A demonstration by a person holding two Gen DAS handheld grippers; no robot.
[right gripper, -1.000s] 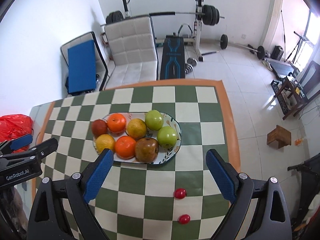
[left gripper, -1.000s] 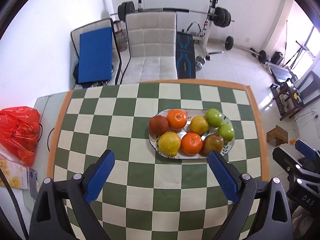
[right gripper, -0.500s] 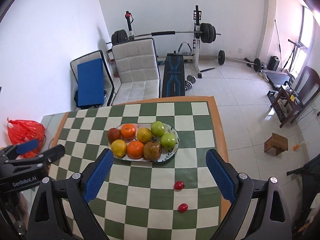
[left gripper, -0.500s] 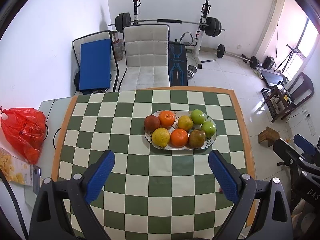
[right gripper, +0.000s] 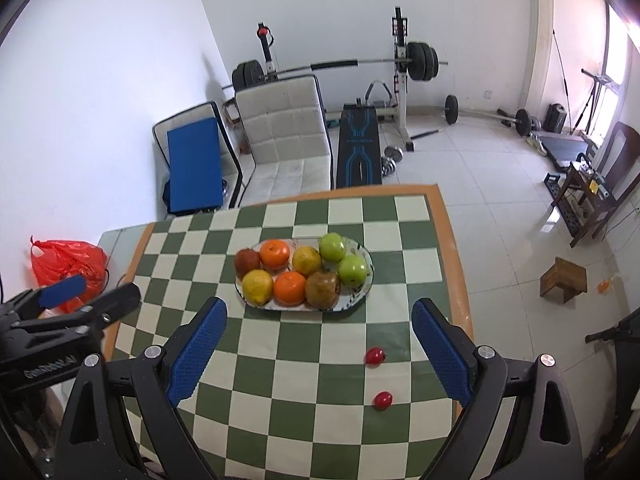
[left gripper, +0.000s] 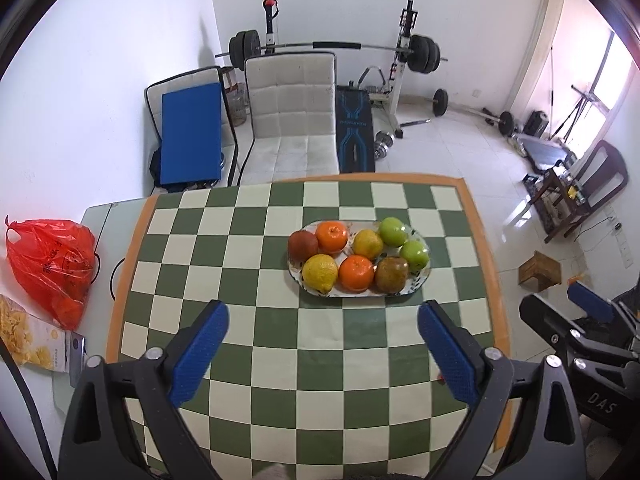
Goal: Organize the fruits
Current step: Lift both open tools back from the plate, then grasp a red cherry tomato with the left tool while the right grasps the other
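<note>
You hold both tools high above the checkered table (right gripper: 304, 364), and neither carries anything: the left gripper (left gripper: 322, 344) has its blue fingers spread wide, and the right gripper (right gripper: 318, 346) is spread just as wide.

Running left to right across the oval plate (right gripper: 362, 294): a dark red fruit (right gripper: 247, 262), a lemon (right gripper: 257, 287), 2 oranges (right gripper: 289, 288), a yellow citrus (right gripper: 307, 261), a brownish apple (right gripper: 322, 289) and 2 green apples (right gripper: 352, 269). That is 8 pieces in 2 neat rows, so most of the sorting looks done.

What seems left sits nearer you and to the right: 2 small red fruits (right gripper: 375, 357) lie loose on the cloth, well apart from the plate, 1 in front of the other. I'd judge those are the remaining pickups, if they belong on the plate at all.

For writing, the left tool's body reads "GenRobot.AI" in the right wrist view, and "DAS" shows on the right tool in the left wrist view. The print on the red bag (left gripper: 50, 264) is too small to read.
</note>
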